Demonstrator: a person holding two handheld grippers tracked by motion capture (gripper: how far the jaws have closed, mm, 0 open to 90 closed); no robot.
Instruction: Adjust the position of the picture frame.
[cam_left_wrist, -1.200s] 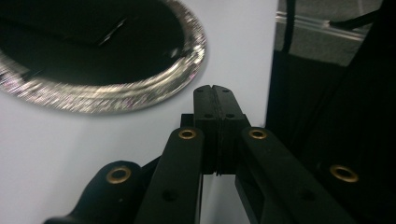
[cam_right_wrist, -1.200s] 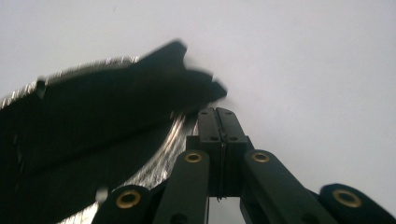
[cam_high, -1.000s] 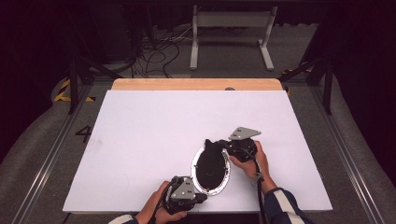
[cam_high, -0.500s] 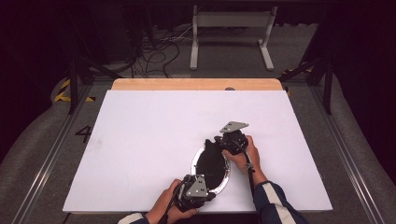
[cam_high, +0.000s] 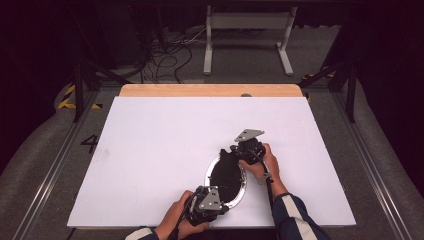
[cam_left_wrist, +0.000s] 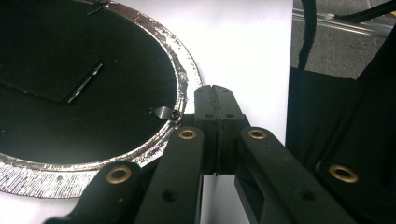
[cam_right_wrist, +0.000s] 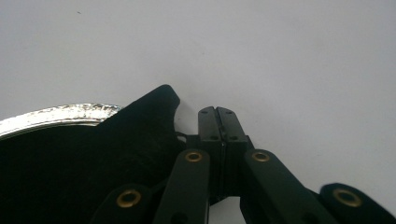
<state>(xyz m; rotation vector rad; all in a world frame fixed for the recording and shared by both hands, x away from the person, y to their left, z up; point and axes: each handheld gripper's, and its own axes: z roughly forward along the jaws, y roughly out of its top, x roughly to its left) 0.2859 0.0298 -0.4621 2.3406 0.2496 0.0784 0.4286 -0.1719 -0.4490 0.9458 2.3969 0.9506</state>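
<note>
White worktop (cam_high: 150, 150), black disc (cam_high: 226, 176) between two grippers.
Left gripper (cam_left_wrist: 215, 100) and right gripper (cam_right_wrist: 217, 122): jaws fully closed, empty, beside the rim; nudging could slide the disc.

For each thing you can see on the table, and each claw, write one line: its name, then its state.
Dish: flat on the table, silver rim, dark inside.
Black sheet: in the dish, one corner sticking out over the rim.
Left claw: shut, at the dish's rim.
Right claw: shut, beside the sheet's corner.
Table: white, level.
</note>
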